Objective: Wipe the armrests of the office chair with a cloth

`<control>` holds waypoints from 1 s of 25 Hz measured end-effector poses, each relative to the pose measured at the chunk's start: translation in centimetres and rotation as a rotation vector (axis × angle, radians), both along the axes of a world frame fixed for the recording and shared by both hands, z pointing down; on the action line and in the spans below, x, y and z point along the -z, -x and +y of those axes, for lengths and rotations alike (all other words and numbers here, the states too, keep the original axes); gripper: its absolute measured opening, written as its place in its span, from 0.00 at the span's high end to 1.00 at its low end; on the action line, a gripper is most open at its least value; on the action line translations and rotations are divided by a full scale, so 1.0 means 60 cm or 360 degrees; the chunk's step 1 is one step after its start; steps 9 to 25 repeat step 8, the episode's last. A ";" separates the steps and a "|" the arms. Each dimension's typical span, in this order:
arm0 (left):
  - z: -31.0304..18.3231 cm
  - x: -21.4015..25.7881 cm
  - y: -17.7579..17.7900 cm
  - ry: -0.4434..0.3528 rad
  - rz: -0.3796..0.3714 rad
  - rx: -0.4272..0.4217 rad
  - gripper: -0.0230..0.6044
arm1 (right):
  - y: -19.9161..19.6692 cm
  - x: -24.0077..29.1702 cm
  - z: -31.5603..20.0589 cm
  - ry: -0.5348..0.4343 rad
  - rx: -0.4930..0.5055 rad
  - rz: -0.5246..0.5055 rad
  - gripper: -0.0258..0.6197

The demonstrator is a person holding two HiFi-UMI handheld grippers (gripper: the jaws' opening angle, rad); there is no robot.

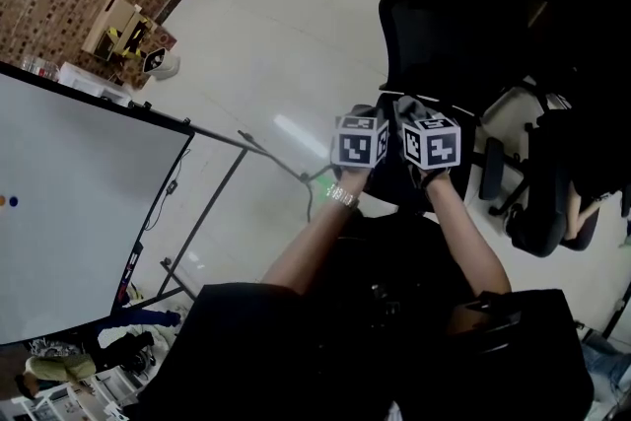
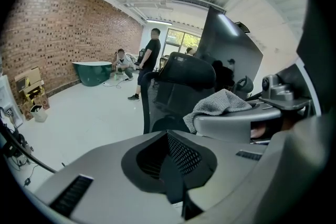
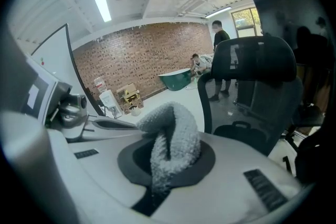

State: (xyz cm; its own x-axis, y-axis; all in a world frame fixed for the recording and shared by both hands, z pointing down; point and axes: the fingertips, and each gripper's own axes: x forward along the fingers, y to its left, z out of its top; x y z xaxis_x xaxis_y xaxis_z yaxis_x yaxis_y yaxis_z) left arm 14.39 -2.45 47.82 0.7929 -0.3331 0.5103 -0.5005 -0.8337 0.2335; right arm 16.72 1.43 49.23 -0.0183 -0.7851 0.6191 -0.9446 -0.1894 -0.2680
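Note:
A black office chair (image 1: 439, 25) stands just ahead of both grippers, its mesh back facing me. My right gripper (image 1: 410, 107) is shut on a folded grey cloth (image 3: 170, 139), which bulges up out of its jaws. The chair's back (image 3: 257, 76) fills the right of the right gripper view, and a dark armrest (image 3: 242, 126) shows below it. My left gripper (image 1: 362, 113) hovers close beside the right one, shut with nothing between its jaws. From the left gripper view the cloth (image 2: 223, 104) drapes over the right gripper, in front of the chair (image 2: 184, 78).
A whiteboard on a metal stand (image 1: 79, 202) takes up the left. A second dark chair (image 1: 552, 202) sits at the right. Cardboard boxes (image 1: 123, 35) lean by the brick wall. One person stands (image 2: 152, 57) and another crouches (image 2: 123, 63) across the pale floor.

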 end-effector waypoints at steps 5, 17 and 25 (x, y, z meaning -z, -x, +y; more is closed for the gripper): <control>-0.003 -0.001 -0.001 0.0001 -0.0005 0.0009 0.97 | -0.008 0.001 0.002 -0.0003 -0.0003 -0.0005 0.93; -0.006 -0.004 0.001 0.0005 -0.0007 0.0018 0.97 | -0.011 0.004 0.002 -0.0010 0.0002 -0.0020 0.93; -0.006 -0.004 0.001 0.0005 -0.0007 0.0018 0.97 | -0.011 0.004 0.002 -0.0010 0.0002 -0.0020 0.93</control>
